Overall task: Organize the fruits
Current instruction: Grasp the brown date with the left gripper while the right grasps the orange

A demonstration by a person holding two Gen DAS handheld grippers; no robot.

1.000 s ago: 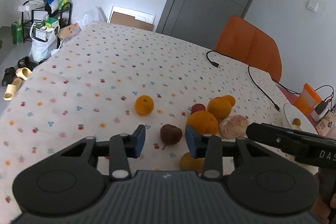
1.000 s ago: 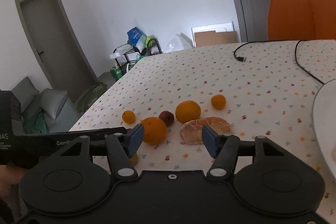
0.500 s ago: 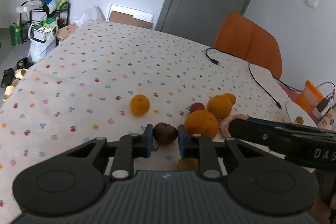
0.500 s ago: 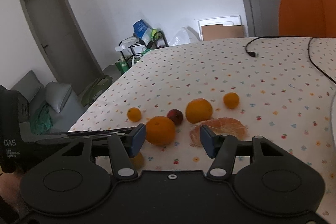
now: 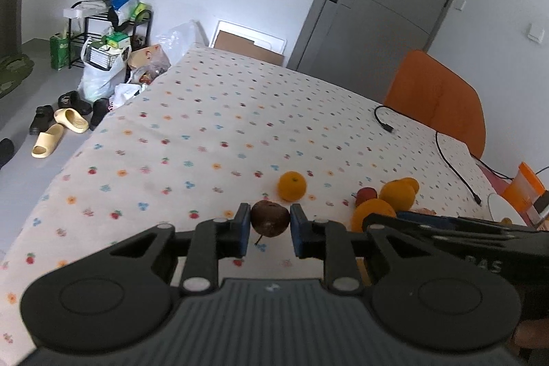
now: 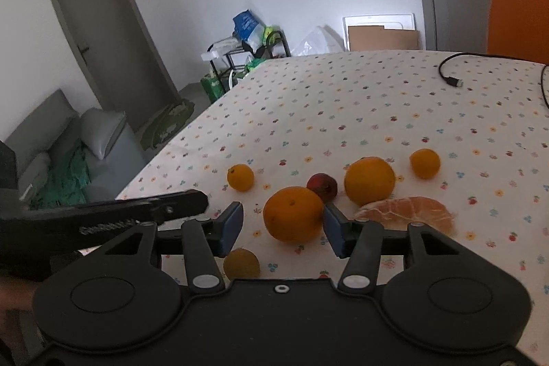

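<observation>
In the left wrist view, the left gripper [image 5: 270,230] has its blue pads clamped on a dark brown round fruit [image 5: 269,218], one pad pressing each side, a thin stem hanging below it. Taking that brown fruit as landmark, a small orange [image 5: 291,186] lies on the flowered tablecloth [image 5: 212,132] just beyond it and slightly to the right. Farther right of the brown fruit sits a cluster: a red fruit [image 5: 366,193], two larger oranges [image 5: 397,195], and behind them a smaller one, partly hidden. The black body of the right gripper [image 5: 446,228] crosses in front of that cluster. A black cable [image 5: 442,150] trails well beyond the brown fruit to the right, near an orange chair [image 5: 439,98].

In the right wrist view, the right gripper [image 6: 283,230] holds its fingers apart, with a big orange [image 6: 293,214] between them; the right pad lies at its edge, the left pad stands clear of it. Taking this big orange as landmark, the red fruit [image 6: 322,186] touches it behind, a second big orange [image 6: 369,180] sits beyond to the right, and peeled orange segments [image 6: 406,215] lie just right. A small orange [image 6: 240,177] lies beyond to the left, another [image 6: 424,163] far right, and a yellowish fruit [image 6: 241,263] sits nearer the camera.
</observation>
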